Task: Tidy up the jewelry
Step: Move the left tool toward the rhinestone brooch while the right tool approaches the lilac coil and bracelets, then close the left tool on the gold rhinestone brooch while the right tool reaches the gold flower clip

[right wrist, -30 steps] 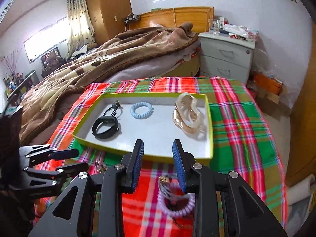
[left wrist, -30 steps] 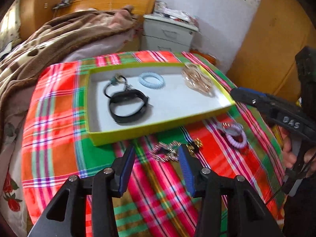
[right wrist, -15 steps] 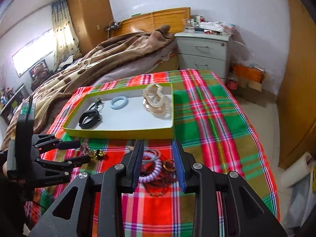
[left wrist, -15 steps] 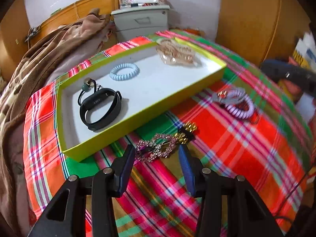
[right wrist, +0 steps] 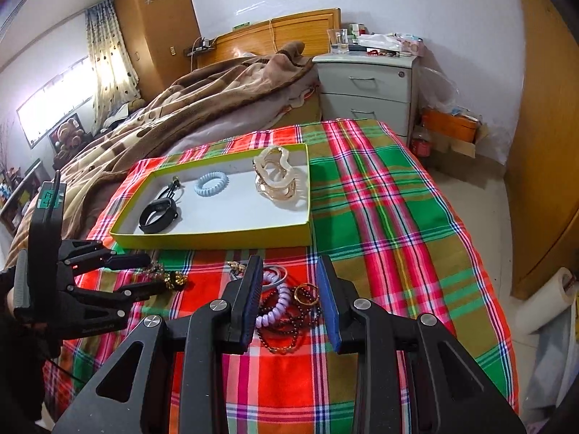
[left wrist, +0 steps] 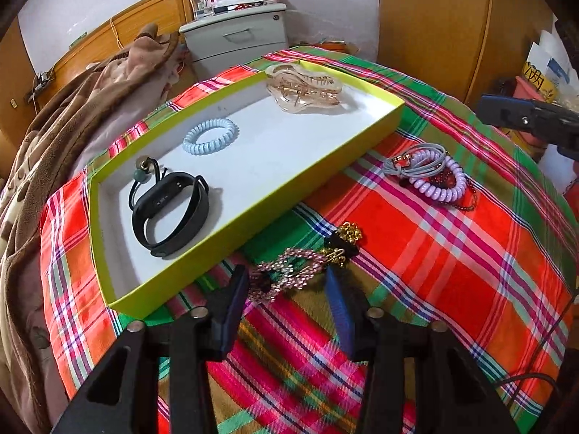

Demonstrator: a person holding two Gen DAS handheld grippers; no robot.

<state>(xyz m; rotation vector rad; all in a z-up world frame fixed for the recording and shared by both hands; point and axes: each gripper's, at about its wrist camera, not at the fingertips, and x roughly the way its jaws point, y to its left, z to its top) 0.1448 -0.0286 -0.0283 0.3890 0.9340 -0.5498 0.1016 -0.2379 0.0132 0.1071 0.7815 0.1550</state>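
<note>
A pink rhinestone chain [left wrist: 286, 275] with a gold clasp piece [left wrist: 347, 233] lies on the plaid cloth in front of the yellow-green tray [left wrist: 253, 231]. My left gripper [left wrist: 286, 287] straddles it, jaws closing, pads not pressing it. From the right wrist view, the left gripper [right wrist: 153, 273] is low at the chain. My right gripper [right wrist: 287, 285] stands open over a pile: a purple coil hair tie [right wrist: 277, 307], dark bead bracelets [right wrist: 289, 323] and a gold ring [right wrist: 305, 294]. The tray holds a black wristband [left wrist: 170, 209], a blue coil tie [left wrist: 210, 135] and a clear hair claw [left wrist: 304, 88].
A black hair tie with a green bead [left wrist: 144, 170] lies beside the wristband. A brown blanket [right wrist: 173, 115] covers the bed behind the tray. A grey nightstand [right wrist: 365, 90] stands at the back, a wooden wardrobe [right wrist: 542, 144] to the right, a paper roll [right wrist: 546, 300] on the floor.
The left gripper rolled and dropped toward the pink chain, which now lies between its fingers; its jaws narrowed slightly. The right gripper drew back from the tray to over the purple coil pile.
</note>
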